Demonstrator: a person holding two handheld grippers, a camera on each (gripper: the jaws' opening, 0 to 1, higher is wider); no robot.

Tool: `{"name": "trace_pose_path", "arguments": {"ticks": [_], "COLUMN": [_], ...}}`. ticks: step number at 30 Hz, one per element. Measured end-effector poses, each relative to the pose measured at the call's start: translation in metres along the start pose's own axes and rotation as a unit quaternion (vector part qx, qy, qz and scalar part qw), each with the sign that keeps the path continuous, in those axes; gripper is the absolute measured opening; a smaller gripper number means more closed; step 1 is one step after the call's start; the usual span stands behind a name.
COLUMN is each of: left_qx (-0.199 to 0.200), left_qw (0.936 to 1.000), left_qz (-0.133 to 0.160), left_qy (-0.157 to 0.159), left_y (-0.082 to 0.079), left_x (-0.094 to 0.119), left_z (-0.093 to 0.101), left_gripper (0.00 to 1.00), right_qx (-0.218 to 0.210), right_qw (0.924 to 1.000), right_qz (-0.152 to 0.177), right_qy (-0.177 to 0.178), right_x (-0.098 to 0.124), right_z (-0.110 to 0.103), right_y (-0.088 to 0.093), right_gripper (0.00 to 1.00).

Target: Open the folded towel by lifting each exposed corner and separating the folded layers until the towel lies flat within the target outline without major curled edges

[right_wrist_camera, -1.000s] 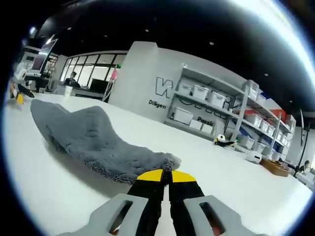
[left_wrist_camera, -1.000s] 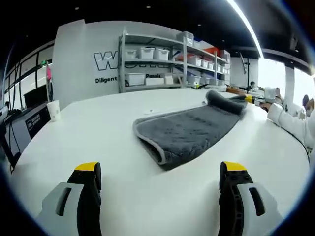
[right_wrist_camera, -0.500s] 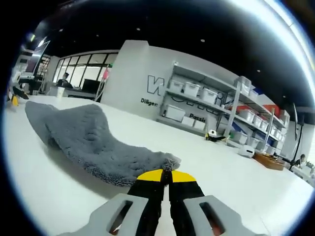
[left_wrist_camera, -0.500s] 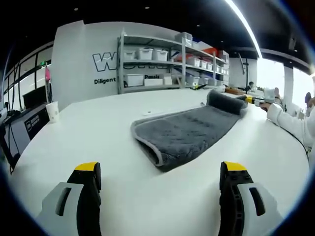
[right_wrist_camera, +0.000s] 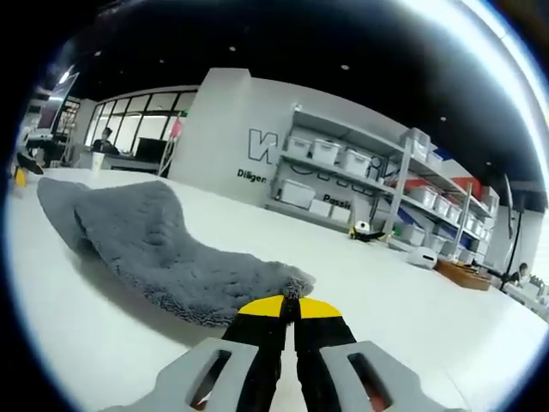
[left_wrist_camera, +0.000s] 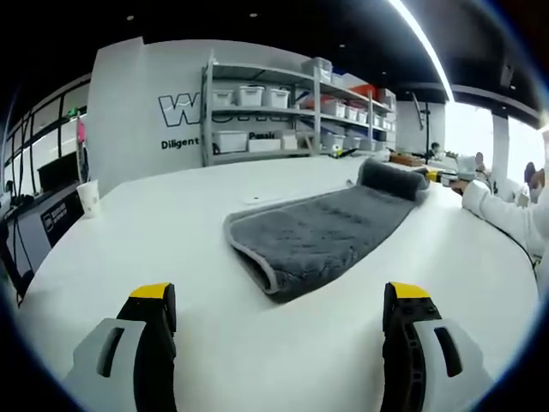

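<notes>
towel corner pinched by right gripper, left gripper spread

One grey towel, one white table, one paper cup, one shelving unit, two grippers.

Left hand-held gripper: jaws spread wide, yellow-tipped fingers standing far apart with nothing between them, pointing level and forward, hovering low over the worktop. Right hand-held gripper: jaws pressed together, yellow tips meeting, pinching the near edge of the towel and holding that corner raised off the worktop, the cloth sloping away from the tips. In the left gripper view, a white sleeve is resting at the right edge.
</notes>
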State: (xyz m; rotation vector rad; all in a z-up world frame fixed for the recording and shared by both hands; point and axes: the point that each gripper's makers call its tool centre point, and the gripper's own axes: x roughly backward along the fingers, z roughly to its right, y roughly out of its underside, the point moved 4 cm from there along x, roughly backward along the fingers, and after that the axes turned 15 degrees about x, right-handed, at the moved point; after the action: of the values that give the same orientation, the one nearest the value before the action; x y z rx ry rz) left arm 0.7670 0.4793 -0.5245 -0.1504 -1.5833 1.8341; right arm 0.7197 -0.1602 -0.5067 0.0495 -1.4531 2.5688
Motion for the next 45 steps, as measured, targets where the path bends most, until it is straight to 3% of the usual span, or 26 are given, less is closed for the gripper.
{"name": "trace_pose_path", "arguments": {"ticks": [16, 45], "left_qx": [0.003, 0.009], "left_qw": [1.0, 0.9999], "left_qz": [0.001, 0.002], "left_qy": [-0.004, -0.008], "left_y": [0.0, 0.0], "left_x": [0.0, 0.001], "left_z": [0.0, -0.007], "left_gripper": [0.99, 0.98], "right_qx": [-0.014, -0.04], "right_qw": [0.9996, 0.9973], "right_qz": [-0.009, -0.023], "right_qy": [0.024, 0.057], "right_x": [0.002, 0.008], "right_z": [0.021, 0.036], "right_y": [0.016, 0.028], "right_gripper": [0.0, 0.0]}}
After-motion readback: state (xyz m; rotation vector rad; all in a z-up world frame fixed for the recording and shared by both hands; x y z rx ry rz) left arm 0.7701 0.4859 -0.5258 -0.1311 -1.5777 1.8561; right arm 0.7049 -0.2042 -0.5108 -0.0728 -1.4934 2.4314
